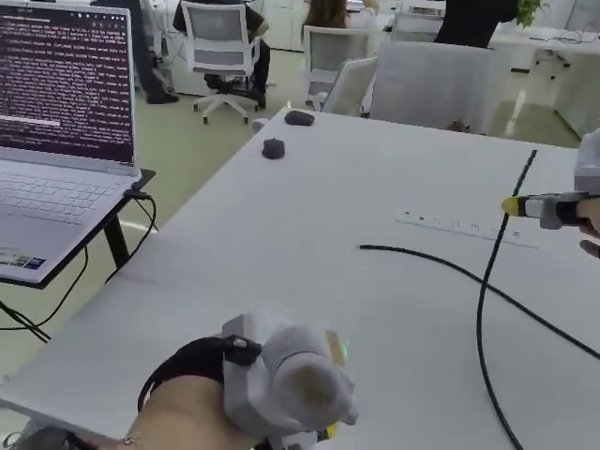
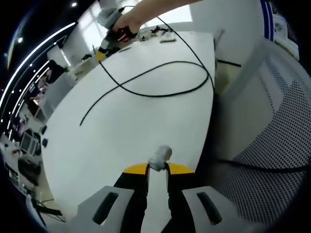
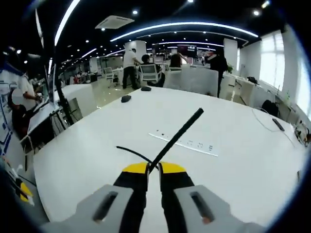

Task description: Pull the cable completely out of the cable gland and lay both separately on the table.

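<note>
Office chairs and other desks stand far beyond my tools. Beneath them runs the broad white surface point(image 1: 281, 234), with an open silver laptop point(image 1: 56, 112) well off to the left of my left tool. My left tool point(image 2: 158, 168) is closed on the small pale grey plastic cable gland point(image 2: 160, 156), which sticks out just past the yellow tips, over the surface. My right tool point(image 3: 153, 169) is clamped on the thin black round cable point(image 3: 177, 136), which runs forward and upward from its tips. A flat white power strip point(image 3: 187, 143) lies on the surface ahead of it.

Ahead of the left tool the cable loops loosely across the surface, well apart from the gland, with one free end lying bare. I judge the two are already parted and only the laying down is left.

The gland looks light, hard and smooth. A pinch across its body suits it, but it may roll once released, so I would set it down low. The cable looks limp and light, with some spring. Held partway along, it will droop and swing, so I would lower it onto the surface before letting go.
</note>
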A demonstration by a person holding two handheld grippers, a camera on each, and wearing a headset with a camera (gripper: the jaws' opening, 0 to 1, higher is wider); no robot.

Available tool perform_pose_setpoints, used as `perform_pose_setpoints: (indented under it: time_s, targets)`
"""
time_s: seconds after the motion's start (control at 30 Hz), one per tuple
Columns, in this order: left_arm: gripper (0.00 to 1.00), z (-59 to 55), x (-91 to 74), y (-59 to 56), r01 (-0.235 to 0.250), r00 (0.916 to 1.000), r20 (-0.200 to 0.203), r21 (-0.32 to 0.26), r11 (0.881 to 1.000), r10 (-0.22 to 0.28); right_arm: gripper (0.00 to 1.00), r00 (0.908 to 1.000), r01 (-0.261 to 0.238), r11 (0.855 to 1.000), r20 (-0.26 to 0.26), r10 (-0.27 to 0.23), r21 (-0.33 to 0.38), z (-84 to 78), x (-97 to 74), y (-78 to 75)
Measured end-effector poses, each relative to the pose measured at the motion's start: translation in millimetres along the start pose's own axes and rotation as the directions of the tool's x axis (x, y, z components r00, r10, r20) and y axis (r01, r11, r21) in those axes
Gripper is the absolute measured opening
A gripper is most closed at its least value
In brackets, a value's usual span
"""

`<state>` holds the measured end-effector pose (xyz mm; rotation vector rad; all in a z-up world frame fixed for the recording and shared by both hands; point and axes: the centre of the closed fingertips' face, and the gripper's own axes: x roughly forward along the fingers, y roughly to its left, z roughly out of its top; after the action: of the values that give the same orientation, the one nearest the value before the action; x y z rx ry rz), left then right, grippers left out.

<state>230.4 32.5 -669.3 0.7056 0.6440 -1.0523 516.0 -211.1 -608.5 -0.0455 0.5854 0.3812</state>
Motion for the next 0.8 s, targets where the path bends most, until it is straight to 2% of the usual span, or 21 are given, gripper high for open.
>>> perform_pose_setpoints:
  time_s: [0.03, 0.07, 0.1, 0.13, 0.17, 0.23, 0.27, 0.33, 0.37, 0.4, 0.5, 0.6, 0.63, 0.8]
  targets:
    - [0.15, 0.5, -0.1, 0.0, 0.002, 1.0000, 0.001, -0.006, 1.000, -0.002, 0.07, 0.9997, 0.007, 1.000, -0.022, -0.007, 0.025, -13.6, 0.6, -8.8]
    - [0.14, 0.4, 0.5, -1.3, 0.014, 0.9999, -0.002, -0.018, 1.000, -0.014, 0.08, 0.9988, -0.006, 0.998, -0.048, 0.010, 0.067, -28.9, -0.1, -12.6]
    - [0.14, 0.4, 0.9, -2.1, 0.019, 0.9998, -0.003, -0.018, 1.000, -0.019, 0.11, 0.9976, 0.006, 0.996, -0.069, 0.000, 0.089, -39.5, -1.7, -17.3]
    - [0.14, -0.1, 1.3, -2.3, 0.021, 0.9997, -0.009, -0.018, 1.000, -0.021, 0.16, 0.9959, 0.019, 0.996, -0.090, -0.011, 0.092, -49.7, -4.3, -22.0]
    - [0.14, -0.4, 1.6, -2.2, 0.022, 0.9996, -0.014, -0.017, 1.000, -0.023, 0.18, 0.9952, 0.012, 0.998, -0.098, -0.006, 0.067, -59.3, -8.7, -23.7]
    - [0.14, 1.6, 1.0, -3.0, 0.035, 0.9992, -0.020, -0.003, 0.999, -0.035, 0.12, 0.9945, -0.006, 0.998, -0.104, 0.011, 0.056, -70.9, -18.2, -22.9]
    - [0.14, 6.9, 0.6, -3.2, 0.048, 0.9988, -0.007, -0.004, 0.999, -0.048, 0.12, 0.9949, -0.022, 0.998, -0.097, 0.028, 0.066, -76.6, -26.9, -20.3]
    - [0.15, 13.4, 2.5, -5.3, 0.078, 0.9969, 0.006, -0.013, 0.997, -0.078, 0.15, 0.9952, -0.046, 0.996, -0.082, 0.052, 0.072, -83.4, -40.3, -13.6]
    - [0.15, 15.6, 4.7, -4.9, 0.090, 0.9959, 0.006, 0.002, 0.996, -0.090, 0.16, 0.9950, -0.063, 0.995, -0.073, 0.068, 0.073, -86.6, -48.5, -8.5]
    - [0.15, 16.6, 10.4, -3.6, 0.114, 0.9935, -0.013, 0.039, 0.993, -0.113, 0.16, 0.9938, -0.090, 0.993, -0.058, 0.095, 0.080, -91.2, -61.7, 0.4]
    - [0.15, 15.5, 25.1, 2.6, 0.136, 0.9900, -0.052, 0.092, 0.987, -0.131, 0.16, 0.9898, -0.135, 0.989, -0.036, 0.137, 0.064, -105.5, -101.5, 21.8]
    - [0.15, 13.5, 43.5, 7.3, 0.170, 0.9839, -0.074, 0.097, 0.981, -0.163, 0.16, 0.9890, -0.148, 0.988, 0.000, 0.148, 0.043, -114.7, -140.3, 37.0]
    - [0.15, 12.2, 52.7, 9.9, 0.181, 0.9817, -0.077, 0.088, 0.980, -0.174, 0.16, 0.9883, -0.152, 0.987, 0.016, 0.152, 0.050, -118.4, -155.9, 43.3]
    - [0.15, -1.5, 85.6, 14.5, 0.221, 0.9713, -0.091, 0.006, 0.975, -0.220, 0.15, 0.9897, -0.137, 0.989, 0.047, 0.135, 0.046, -134.1, -206.8, 65.2]
